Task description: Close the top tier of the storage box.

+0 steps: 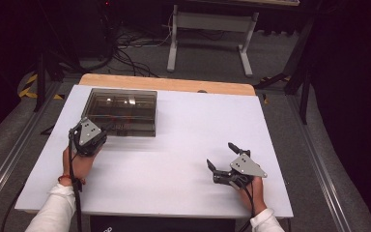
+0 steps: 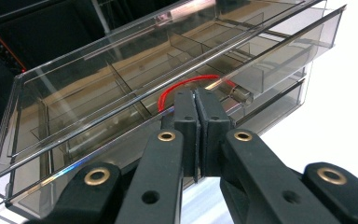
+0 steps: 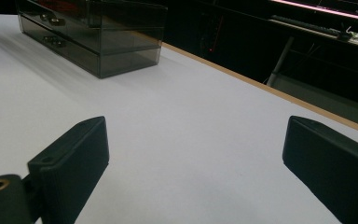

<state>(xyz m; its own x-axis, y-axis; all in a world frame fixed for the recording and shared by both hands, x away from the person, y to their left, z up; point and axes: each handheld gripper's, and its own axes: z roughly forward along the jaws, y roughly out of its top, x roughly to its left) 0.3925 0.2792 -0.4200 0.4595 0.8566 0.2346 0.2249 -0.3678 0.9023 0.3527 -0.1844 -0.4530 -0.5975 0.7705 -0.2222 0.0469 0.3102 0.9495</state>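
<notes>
A smoky clear plastic drawer box (image 1: 123, 104) with inner dividers stands at the table's far left. My left gripper (image 1: 108, 128) is at its front face, near the lower left corner. In the left gripper view the box (image 2: 88, 88) rises close ahead, and my left gripper (image 2: 196, 105) is shut, pads pressed flat together with nothing seen between them. A red loop (image 2: 186, 83) lies inside the box just behind the tips, and a clear knob (image 2: 240, 96) sits to their right. My right gripper (image 1: 221, 155) rests open on the table at the near right; its jaws (image 3: 196, 154) stand wide apart over bare white surface.
The white table top (image 1: 188, 125) has a wooden strip (image 1: 174, 83) along its far edge. The box (image 3: 98, 32) sits far off in the right gripper view. Beyond the table are cables on the floor and a white desk frame (image 1: 210, 29).
</notes>
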